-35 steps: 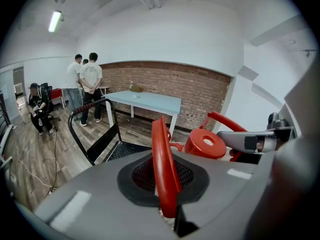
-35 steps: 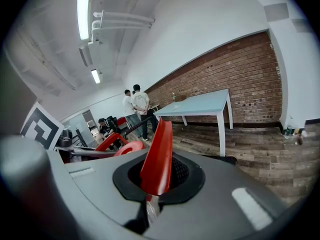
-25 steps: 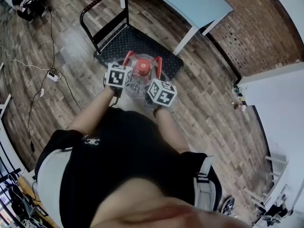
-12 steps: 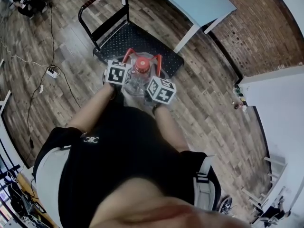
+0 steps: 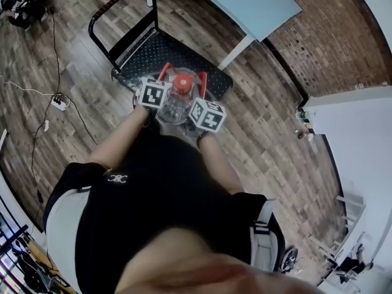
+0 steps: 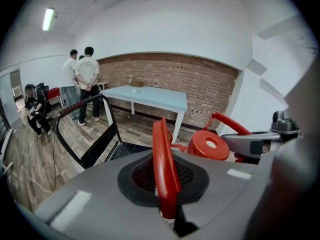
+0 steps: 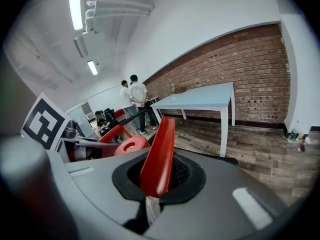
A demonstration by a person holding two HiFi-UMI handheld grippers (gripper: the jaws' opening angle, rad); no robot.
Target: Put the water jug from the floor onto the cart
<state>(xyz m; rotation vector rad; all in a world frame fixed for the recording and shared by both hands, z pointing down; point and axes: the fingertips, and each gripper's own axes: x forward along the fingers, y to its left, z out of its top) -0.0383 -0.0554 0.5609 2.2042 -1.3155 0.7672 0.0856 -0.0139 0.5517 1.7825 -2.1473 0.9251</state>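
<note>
Both forearms reach forward and down, side by side, upper centre of frame. The left gripper (image 5: 157, 90) has its jaws nearly together, clamped on a flat red handle strap (image 6: 163, 164) that stands edge-on. The right gripper (image 5: 201, 106) grips the second red strap (image 7: 158, 149) the same way. The water jug (image 5: 176, 106) sits between them: clear plastic, long axis vertical, round red cap (image 5: 182, 84) upward. It lies over the near edge of the cart (image 5: 153, 48), which has a black perforated deck; contact with the deck not discernible.

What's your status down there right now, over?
Left gripper and right gripper both shut on the water jug's red handles. Jug at the cart's near edge. No obstacle seen on its deck.
</note>
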